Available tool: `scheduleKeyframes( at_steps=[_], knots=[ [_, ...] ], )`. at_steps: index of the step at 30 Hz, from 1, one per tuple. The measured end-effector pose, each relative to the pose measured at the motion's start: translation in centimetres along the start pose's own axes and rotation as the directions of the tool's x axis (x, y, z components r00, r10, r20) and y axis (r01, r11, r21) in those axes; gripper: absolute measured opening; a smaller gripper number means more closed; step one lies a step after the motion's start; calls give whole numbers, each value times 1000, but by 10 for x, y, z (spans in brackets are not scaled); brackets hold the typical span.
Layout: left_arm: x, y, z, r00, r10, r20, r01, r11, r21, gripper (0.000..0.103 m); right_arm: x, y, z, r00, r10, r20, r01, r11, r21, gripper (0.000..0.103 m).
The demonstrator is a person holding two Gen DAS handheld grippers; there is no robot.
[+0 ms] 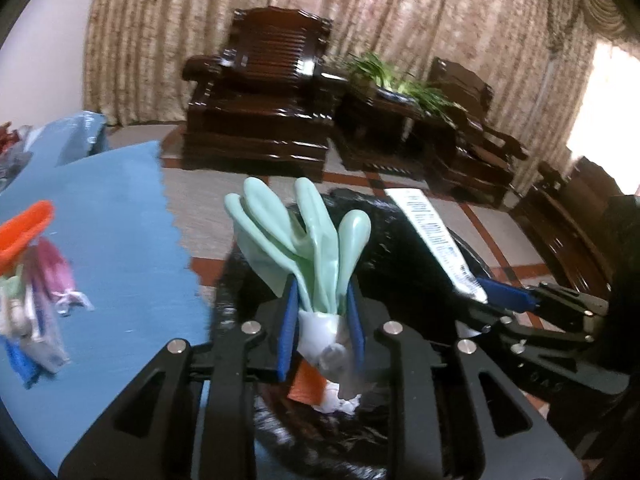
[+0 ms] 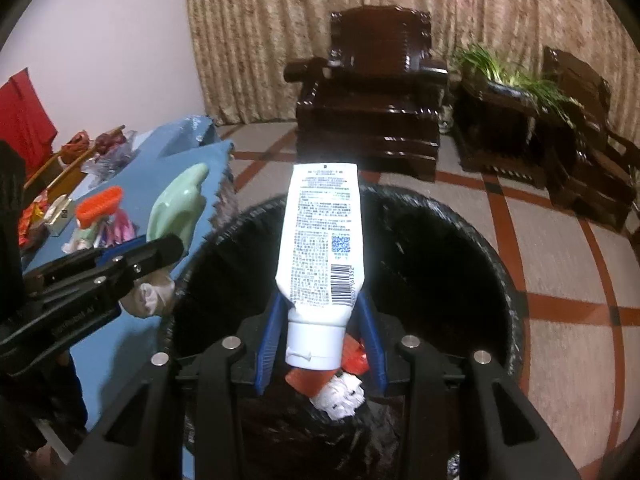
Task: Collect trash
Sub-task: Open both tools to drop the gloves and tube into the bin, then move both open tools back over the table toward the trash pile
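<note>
Left hand-held gripper (image 1: pixel 322 320) clamps pale green rubber glove (image 1: pixel 304 236); right hand-held gripper (image 2: pixel 320 336) clamps white plastic tube (image 2: pixel 320 240). Both above black-lined bin (image 2: pixel 460 240). Drop step; next likely release both.

Your left gripper (image 1: pixel 322 322) has its blue pads (image 1: pixel 289 328) squeezed in tight on a pale green glove (image 1: pixel 304 236), pinching it near the cuff so the fingers stick up and forward. Your right gripper (image 2: pixel 322 336) is doing the same thing with a white tube (image 2: pixel 320 240), clamped just above the cap with the tube pointing away from you. Both are held out side by side, right just to the right of left, over the black trash bin (image 2: pixel 460 248).
</note>
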State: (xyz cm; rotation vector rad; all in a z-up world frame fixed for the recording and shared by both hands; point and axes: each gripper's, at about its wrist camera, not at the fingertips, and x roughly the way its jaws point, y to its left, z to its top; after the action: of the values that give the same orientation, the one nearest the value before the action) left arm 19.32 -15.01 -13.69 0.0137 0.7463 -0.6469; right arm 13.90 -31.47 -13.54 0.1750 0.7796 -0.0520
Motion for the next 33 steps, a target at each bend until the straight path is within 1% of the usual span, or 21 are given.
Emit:
scheduleKeyframes(
  at_steps=[1, 3, 4, 5, 6, 8, 9, 11, 12, 14, 16, 18, 23, 26, 29, 32, 33],
  knots=[
    [4, -1, 0, 1000, -7, -7, 7, 1000, 5, 28, 4, -2, -2, 1000, 0, -11, 0, 1000, 6, 38],
    [8, -2, -2, 1000, -24, -12, 24, 1000, 8, 38, 10, -8, -7, 999, -1, -34, 2, 1000, 15, 38],
    [7, -2, -2, 1000, -24, -6, 24, 1000, 7, 48, 13, -11, -9, 999, -5, -43, 6, 1000, 21, 39],
    [5, 0, -2, 1000, -24, 1, 24, 1000, 7, 53, 17, -13, -12, 998, -9, -55, 10, 1000, 27, 39],
    [2, 2, -3, 1000, -22, 11, 22, 1000, 10, 55, 17, -15, -15, 998, -12, -61, 14, 999, 33, 41],
    [-3, 5, -4, 1000, -10, 23, 10, 1000, 12, 70, 18, -17, -19, 998, -18, -61, 21, 999, 45, 58],
    [-7, 9, -4, 999, 0, 32, 0, 1000, 5, 72, 18, -17, -19, 998, -27, -56, 30, 998, 46, 62],
    [-12, 14, -1, 999, 8, 40, -7, 1000, -4, 79, 15, -15, -19, 998, -42, -46, 44, 998, 43, 77],
    [-16, 18, -1, 999, 19, 47, -19, 1000, -10, 80, 14, -14, -18, 998, -50, -39, 51, 998, 40, 80],
    [-23, 22, 2, 997, 45, 59, -44, 999, -14, 86, 9, -11, -16, 998, -66, -19, 66, 997, 33, 91],
    [-34, 29, 1, 994, 84, 77, -83, 996, -18, 89, 2, -5, -10, 997, -70, 10, 70, 997, 23, 97],
    [-46, 37, 0, 989, 119, 92, -117, 993, -26, 91, -4, 2, -4, 997, -65, 34, 65, 998, 13, 97],
    [-80, 61, -5, 972, 209, 110, -202, 977, -71, 93, -15, 33, 12, 997, -7, 83, 9, 1000, -29, 97],
    [-105, 80, -11, 956, 268, 120, -255, 961, -110, 93, -17, 55, 17, 995, 32, 96, -25, 997, -67, 97],
    [-132, 106, -19, 933, 336, 127, -315, 936, -159, 93, -15, 78, 22, 992, 69, 102, -58, 993, -98, 97],
    [-151, 124, -25, 914, 386, 129, -359, 914, -189, 93, -12, 99, 25, 989, 103, 105, -90, 988, -125, 97],
    [-159, 132, -28, 904, 407, 130, -378, 904, -201, 93, -10, 107, 27, 988, 117, 105, -102, 986, -135, 97]
  ],
)
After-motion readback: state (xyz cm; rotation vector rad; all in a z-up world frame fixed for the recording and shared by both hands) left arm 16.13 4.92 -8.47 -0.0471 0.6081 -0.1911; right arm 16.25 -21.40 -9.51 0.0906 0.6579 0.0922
